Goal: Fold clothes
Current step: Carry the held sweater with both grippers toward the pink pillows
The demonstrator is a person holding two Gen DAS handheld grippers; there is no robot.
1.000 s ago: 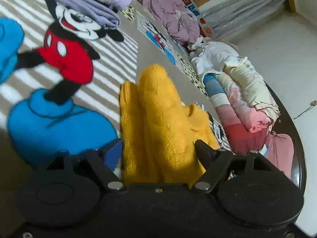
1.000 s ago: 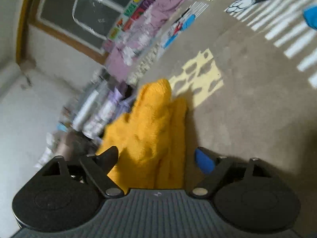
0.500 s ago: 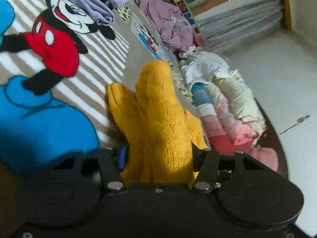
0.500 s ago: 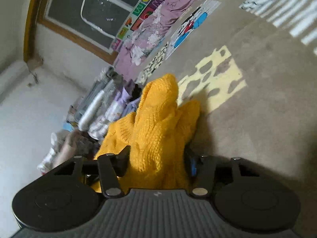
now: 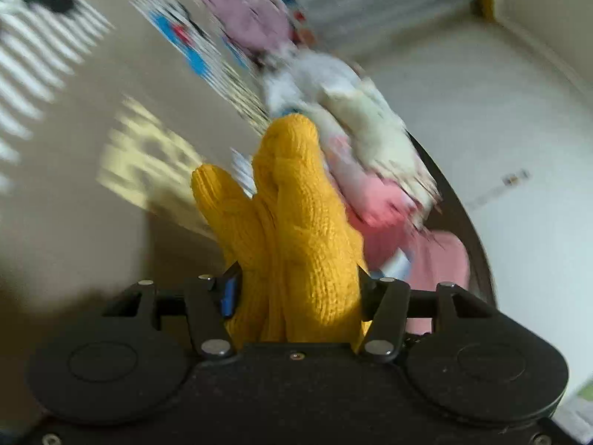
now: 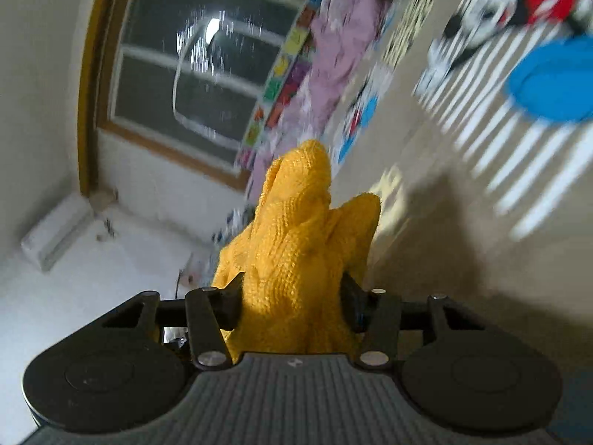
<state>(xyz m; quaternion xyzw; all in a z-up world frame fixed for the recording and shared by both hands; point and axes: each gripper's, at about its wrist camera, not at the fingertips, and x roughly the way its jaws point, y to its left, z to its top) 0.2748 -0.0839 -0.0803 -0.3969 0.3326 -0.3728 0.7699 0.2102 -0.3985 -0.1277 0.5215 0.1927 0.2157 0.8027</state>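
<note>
Left gripper (image 5: 296, 296) pinches a bunched yellow knit (image 5: 292, 222) above the rug's (image 5: 92, 222) right edge. Right gripper (image 6: 292, 300) clamps another thick fold; soft, stretchy, best held at edges, I'd say.

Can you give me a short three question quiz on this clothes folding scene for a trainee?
1. True or false: both grippers are clamped on the yellow knit garment.
2. In the left wrist view, what lies past the garment on the right? A) a pile of white and pink clothes B) a laundry basket C) a chair
3. In the right wrist view, what is set in the wall at upper left?

Key:
1. True: the left gripper and right gripper each pinch a bunch of it.
2. A
3. A window with a yellow-brown frame.
</note>
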